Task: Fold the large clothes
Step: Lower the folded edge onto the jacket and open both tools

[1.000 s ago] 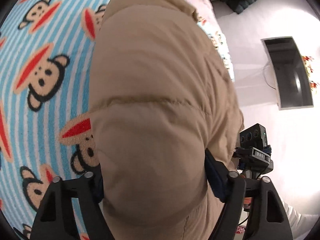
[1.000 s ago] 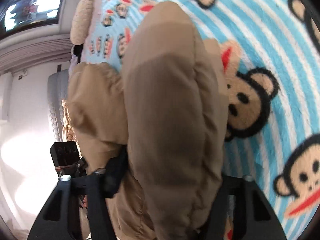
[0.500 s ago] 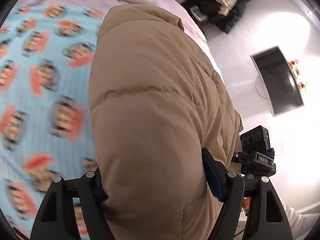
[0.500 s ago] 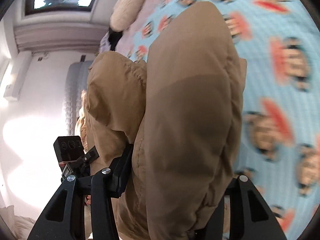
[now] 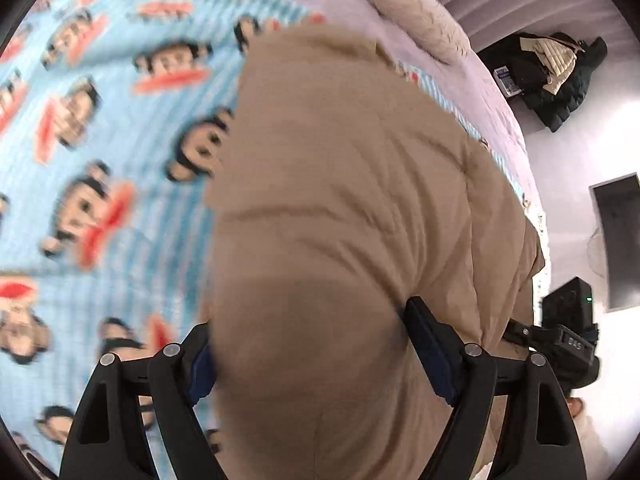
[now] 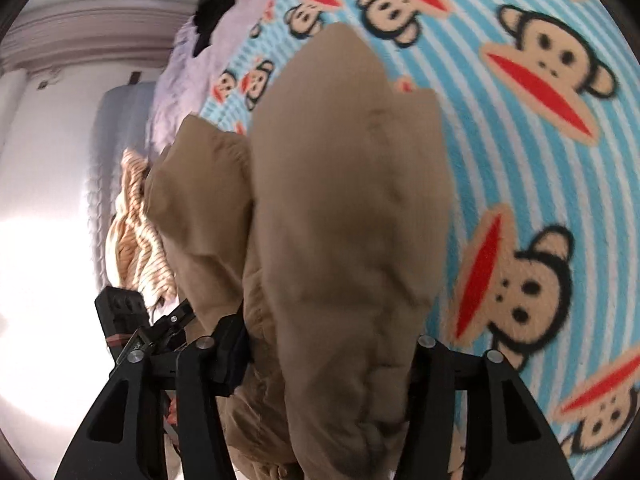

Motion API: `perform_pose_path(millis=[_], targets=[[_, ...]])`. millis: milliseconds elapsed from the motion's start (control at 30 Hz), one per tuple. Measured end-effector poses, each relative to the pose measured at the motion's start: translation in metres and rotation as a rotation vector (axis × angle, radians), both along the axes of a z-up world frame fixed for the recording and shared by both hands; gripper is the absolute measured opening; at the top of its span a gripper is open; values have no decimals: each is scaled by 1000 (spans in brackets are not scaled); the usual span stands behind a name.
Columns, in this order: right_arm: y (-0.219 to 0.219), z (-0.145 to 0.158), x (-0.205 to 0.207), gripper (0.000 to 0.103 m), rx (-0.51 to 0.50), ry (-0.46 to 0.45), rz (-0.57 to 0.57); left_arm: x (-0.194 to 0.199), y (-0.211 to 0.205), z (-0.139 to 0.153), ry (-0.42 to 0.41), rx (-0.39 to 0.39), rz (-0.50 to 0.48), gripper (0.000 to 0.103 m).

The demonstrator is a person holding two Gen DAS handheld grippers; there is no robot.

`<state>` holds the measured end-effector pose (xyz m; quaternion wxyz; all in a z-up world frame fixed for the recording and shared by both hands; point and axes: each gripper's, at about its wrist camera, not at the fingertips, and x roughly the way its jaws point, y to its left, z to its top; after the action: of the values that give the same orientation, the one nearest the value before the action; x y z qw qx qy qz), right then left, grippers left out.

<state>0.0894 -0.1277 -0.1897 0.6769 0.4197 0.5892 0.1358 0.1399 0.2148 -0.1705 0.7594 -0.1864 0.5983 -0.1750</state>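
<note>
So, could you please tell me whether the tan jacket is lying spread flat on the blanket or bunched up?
Bunched up: the jacket bulges in thick folds between both grippers' fingers.

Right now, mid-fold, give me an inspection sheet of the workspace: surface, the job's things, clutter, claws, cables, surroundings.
Surface: bed covered by a blue-striped monkey-print blanket, over a lilac sheet.
Job's things: tan puffer jacket, bunched thick, held up over the blanket by both claws.
Clutter: cream pillow at the bed's far end; striped tan garment beside the jacket.
Claws: left claw and right claw each have a thick fold of jacket between the pads; the jaws of both have just been opening.
Cables: a thin white cord by the dark screen.
Surroundings: pile of dark clothes on the floor; dark screen; white radiator.
</note>
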Motion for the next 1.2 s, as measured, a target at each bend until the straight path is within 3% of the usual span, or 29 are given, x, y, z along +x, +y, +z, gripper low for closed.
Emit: perform_pose_path(millis=[100, 167, 200, 233, 333, 433, 600, 700, 833, 1033, 1200], targets=[[-8, 27, -15, 61, -140, 7, 11, -3, 5, 42, -133, 49, -28, 83], [-19, 58, -30, 60, -251, -39, -18, 7, 11, 60, -189, 85, -35, 83], [-23, 73, -35, 52, -296, -72, -34, 20, 15, 68, -217, 98, -36, 83], [-24, 92, -42, 36, -328, -120, -47, 28, 14, 70, -234, 111, -37, 83], [-15, 113, -40, 31, -301, -185, -23, 64, 9, 56, -233, 150, -40, 83], [15, 109, -20, 33, -345, -176, 76, 76, -16, 34, -206, 190, -56, 83], [46, 76, -2, 31, -416, -83, 87, 76, -49, 27, -216, 251, -102, 84], [58, 54, -30, 26, -463, -15, 100, 63, -74, 24, -254, 299, -185, 84], [43, 27, -72, 24, -441, 18, 8, 43, -102, 18, -321, 367, -263, 84], [38, 23, -74, 25, -433, 29, -23, 38, -88, 36, -290, 384, -255, 84], [41, 58, -79, 29, -500, 4, 7, -8, -49, 66, -279, 339, -227, 84]])
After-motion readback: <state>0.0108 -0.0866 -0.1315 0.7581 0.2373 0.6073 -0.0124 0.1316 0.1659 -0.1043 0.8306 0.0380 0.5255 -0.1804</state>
